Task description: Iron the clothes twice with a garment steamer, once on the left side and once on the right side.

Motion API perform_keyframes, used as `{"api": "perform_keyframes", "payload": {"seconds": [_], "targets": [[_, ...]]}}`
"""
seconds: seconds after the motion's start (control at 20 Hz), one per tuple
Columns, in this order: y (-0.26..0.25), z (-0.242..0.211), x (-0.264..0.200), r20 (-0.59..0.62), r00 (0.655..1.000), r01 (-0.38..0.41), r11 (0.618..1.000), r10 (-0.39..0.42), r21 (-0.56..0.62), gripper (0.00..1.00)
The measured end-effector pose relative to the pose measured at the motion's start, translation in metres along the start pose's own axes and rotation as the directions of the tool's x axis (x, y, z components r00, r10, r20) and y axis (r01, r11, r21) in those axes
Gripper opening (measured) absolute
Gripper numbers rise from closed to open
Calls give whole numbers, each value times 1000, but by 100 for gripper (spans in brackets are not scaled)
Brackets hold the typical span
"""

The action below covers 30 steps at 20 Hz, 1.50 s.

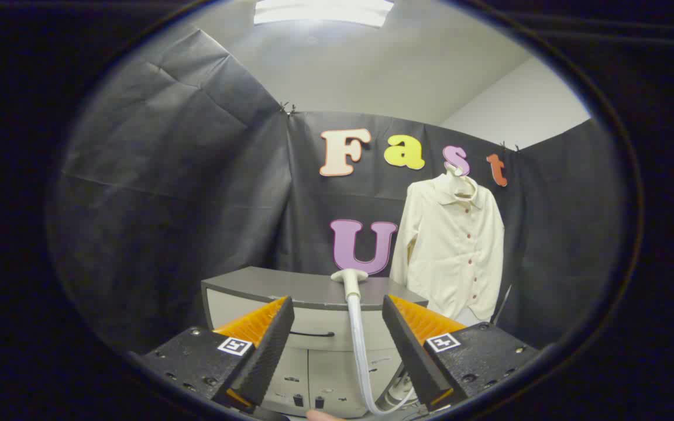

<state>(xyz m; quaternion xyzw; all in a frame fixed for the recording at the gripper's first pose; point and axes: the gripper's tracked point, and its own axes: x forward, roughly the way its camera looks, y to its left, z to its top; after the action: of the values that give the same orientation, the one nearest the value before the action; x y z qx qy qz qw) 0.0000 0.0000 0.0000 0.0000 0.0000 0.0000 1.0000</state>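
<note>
A cream button-up shirt (pixel 454 245) hangs on a hanger against the booth's back wall, beyond and to the right of my fingers. The garment steamer's white head (pixel 349 276) rests upright on the grey cabinet top (pixel 290 289), just ahead of my fingers. Its pale hose (pixel 359 351) runs down between them toward the floor. My gripper (pixel 338 345) is open, one finger on each side of the hose, neither touching it.
The grey cabinet has a white front with a dark drawer handle (pixel 312 334) and lower doors. A ribbed steamer pipe (pixel 392 397) shows by the right finger. A fingertip of a person (pixel 322 416) shows at the bottom. Black cloth walls close the booth.
</note>
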Motion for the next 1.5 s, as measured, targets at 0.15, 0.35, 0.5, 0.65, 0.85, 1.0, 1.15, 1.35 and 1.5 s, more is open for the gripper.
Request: {"api": "perform_keyframes", "payload": {"seconds": [0.15,0.35,0.5,0.65,0.85,1.0,1.15,1.35,1.5], "targets": [[0,-1,1,-12,1000,-5,1000,5,13,92],[11,6,0,1,999,-47,998,47,50,92],[17,7,-3,1,998,-67,996,67,65,92],[16,3,-3,-8,998,-61,997,62,51,93],[17,1,-3,-9,998,-63,997,63,54,92],[19,3,-3,0,997,-77,995,77,63,92],[21,5,-4,3,996,-87,992,87,88,92],[18,6,-4,2,997,-74,994,74,81,92],[17,6,-1,3,998,-67,995,67,74,92]]}}
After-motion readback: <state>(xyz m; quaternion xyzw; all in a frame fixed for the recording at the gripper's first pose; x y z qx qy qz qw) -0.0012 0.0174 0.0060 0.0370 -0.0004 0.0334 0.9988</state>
